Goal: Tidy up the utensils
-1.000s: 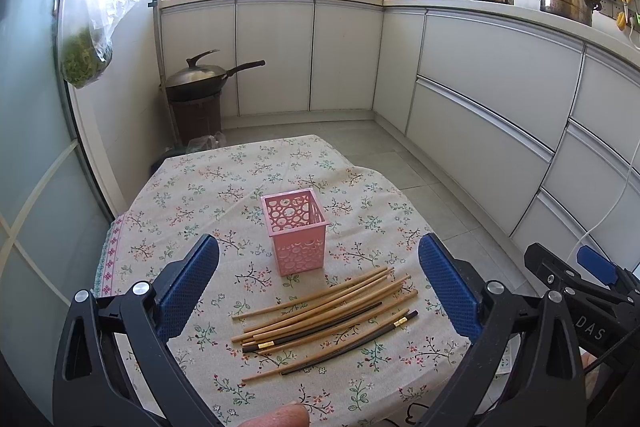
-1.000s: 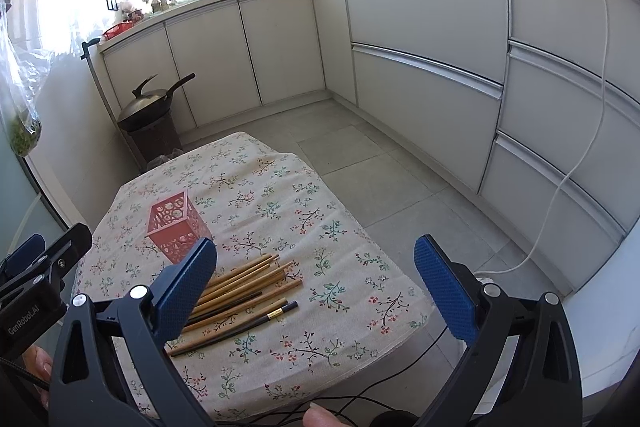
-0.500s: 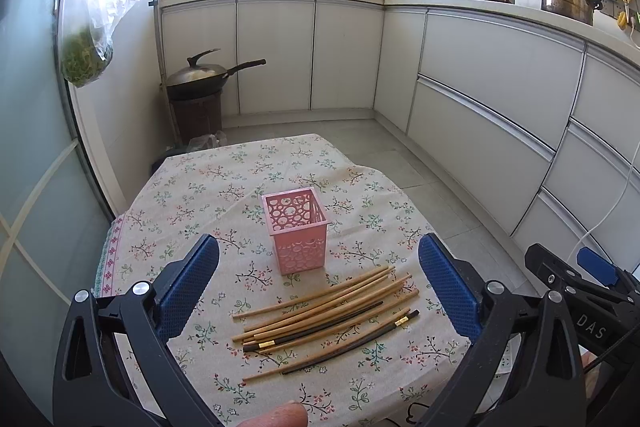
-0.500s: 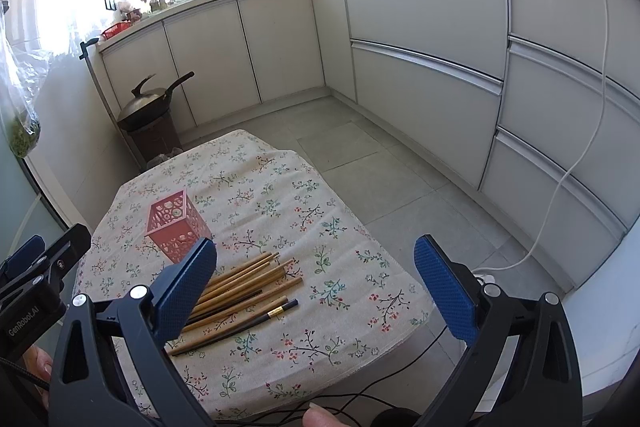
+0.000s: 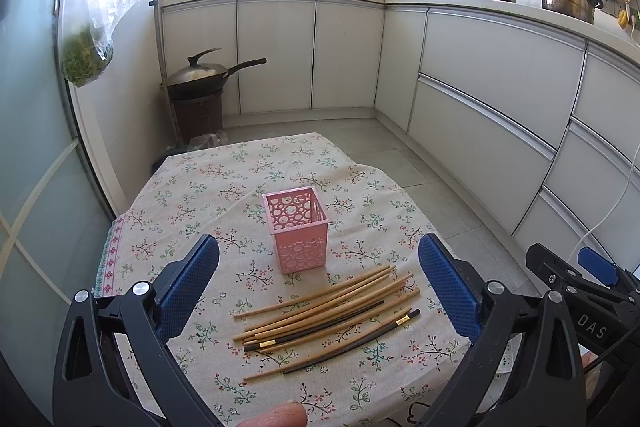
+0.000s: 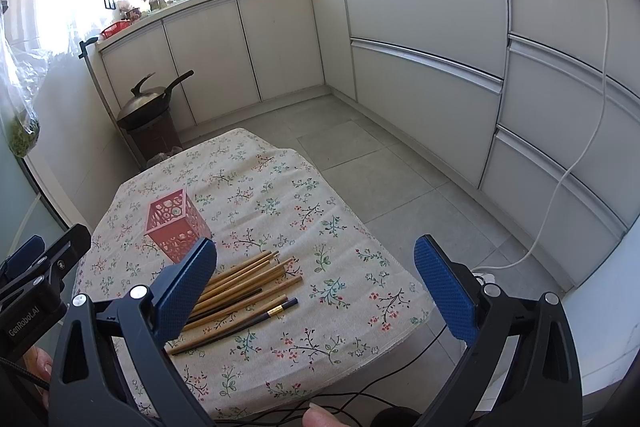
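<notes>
A small surface (image 5: 188, 195) draped in a cream floral cloth stands in a white-cabineted kitchen, carrying a pink perforated plastic holder (image 5: 298, 229) and a loose bundle of chopsticks (image 5: 332, 311). The square holder stands upright near the middle of the surface, with nothing visible inside it. The chopsticks, mostly light brown bamboo with two black ones banded in gold, lie flat and roughly parallel between the holder and the near edge, the closest just beside the holder's base.

The left gripper (image 5: 318, 285) hovers above the near edge with its blue-padded jaws spread wide and holding nothing, the chopsticks framed between them. The right gripper (image 6: 316, 285) hangs over the near right corner, its jaws likewise spread and bare; its left pad overlaps the chopstick ends in that view, though contact cannot be judged. A fingertip (image 5: 276, 415) shows at the bottom of the left view. A lidded black wok (image 5: 202, 77) sits on a stand beyond the far edge.
</notes>
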Demonstrator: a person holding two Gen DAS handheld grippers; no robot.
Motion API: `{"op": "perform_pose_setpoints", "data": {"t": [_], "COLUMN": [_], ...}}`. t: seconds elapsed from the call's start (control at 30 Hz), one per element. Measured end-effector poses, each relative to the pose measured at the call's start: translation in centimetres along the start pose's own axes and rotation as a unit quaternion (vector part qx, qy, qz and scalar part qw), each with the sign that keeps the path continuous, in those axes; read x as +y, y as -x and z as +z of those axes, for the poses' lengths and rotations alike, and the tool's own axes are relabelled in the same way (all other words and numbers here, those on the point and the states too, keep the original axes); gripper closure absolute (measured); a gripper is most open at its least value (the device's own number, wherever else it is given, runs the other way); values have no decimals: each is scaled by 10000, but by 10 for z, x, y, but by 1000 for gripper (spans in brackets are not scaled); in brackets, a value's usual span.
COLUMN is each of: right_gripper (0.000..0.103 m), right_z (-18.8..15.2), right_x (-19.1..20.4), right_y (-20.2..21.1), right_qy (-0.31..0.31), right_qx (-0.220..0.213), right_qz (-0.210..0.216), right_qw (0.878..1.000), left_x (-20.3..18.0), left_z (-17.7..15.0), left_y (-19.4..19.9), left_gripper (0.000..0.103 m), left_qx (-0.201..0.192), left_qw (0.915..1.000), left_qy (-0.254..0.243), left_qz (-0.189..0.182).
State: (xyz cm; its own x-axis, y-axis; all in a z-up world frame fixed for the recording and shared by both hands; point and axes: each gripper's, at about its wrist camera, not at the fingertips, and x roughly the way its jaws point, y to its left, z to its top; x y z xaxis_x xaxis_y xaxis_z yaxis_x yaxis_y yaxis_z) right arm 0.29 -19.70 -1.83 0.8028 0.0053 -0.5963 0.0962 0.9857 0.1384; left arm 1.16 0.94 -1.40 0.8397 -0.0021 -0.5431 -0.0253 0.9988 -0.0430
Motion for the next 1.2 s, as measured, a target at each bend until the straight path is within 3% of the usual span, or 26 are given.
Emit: {"op": "perform_pose_setpoints", "data": {"t": [0.9,1.0,1.07,1.2], "right_gripper": [7,7,7,7], "right_z": [-5,-5,-5,-2], "right_x": [-3,-6,-15,-52], "right_y": [-7,-11,-16,-28], "right_qy": [-37,-92,-311,-1337], "right_qx": [167,300,492,1052], "right_qz": [-27,-139,-121,257], "right_qw": [9998,9994,9982,9851], "left_x": [13,20,26,19], "left_z": [-2,-2,-2,-10], "left_y": [-4,-15,-30,-62], "left_gripper": [7,7,7,7], "left_qx": [98,416,855,1798], "left_qw": [9999,9989,9959,9823], "left_qy": [113,191,269,59], "left_qz": [79,68,-137,-516]}}
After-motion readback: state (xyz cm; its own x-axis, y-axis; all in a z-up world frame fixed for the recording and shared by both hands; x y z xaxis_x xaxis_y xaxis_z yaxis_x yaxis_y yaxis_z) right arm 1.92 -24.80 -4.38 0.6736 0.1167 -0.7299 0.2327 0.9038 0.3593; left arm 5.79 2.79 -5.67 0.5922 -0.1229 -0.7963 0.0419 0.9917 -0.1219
